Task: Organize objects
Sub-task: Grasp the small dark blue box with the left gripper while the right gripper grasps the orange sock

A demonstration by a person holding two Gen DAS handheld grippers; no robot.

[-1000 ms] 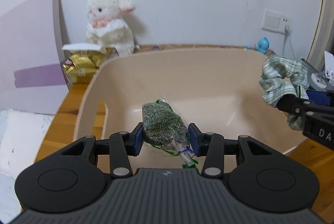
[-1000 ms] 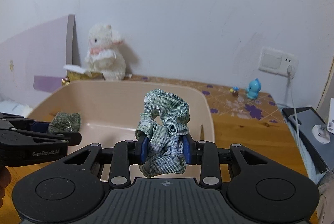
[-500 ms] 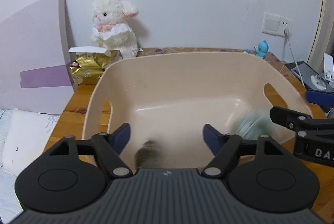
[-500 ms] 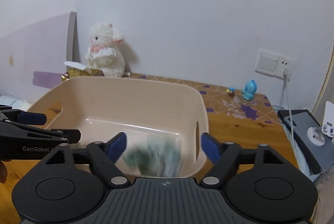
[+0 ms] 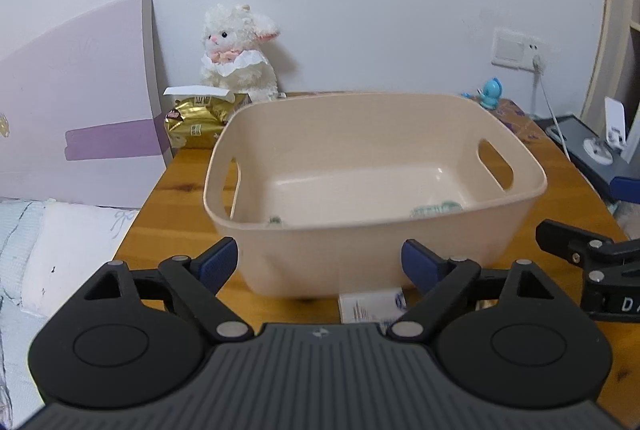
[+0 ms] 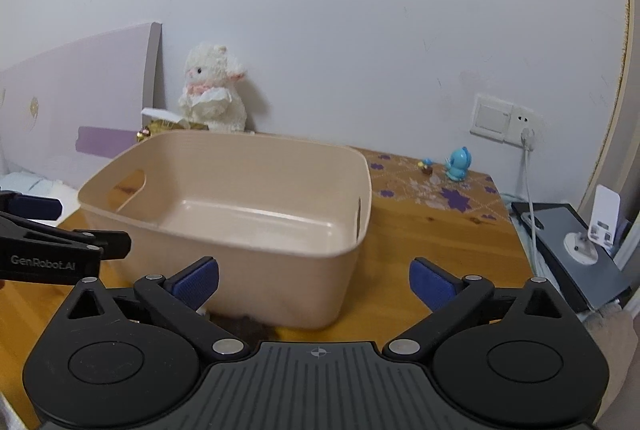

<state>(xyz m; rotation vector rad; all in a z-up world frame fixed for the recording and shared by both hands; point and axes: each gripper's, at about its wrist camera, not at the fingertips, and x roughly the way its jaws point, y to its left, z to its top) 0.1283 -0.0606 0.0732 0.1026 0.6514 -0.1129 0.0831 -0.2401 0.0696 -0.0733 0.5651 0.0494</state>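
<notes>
Both my tongs, left gripper (image 5: 320, 262) and right gripper (image 6: 314, 280), gape empty; beige bin (image 5: 376, 242) at 12 o'clock.

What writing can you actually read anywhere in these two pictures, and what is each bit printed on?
"GenRobot.AI": white letters on the side of the left gripper, seen from the right wrist view.
"D": white letter, cut off by the frame edge, on the right gripper.
Gold packet: printed characters, too blurred to read.
White card in front of the beige bin: fine print, too small to read.
</notes>
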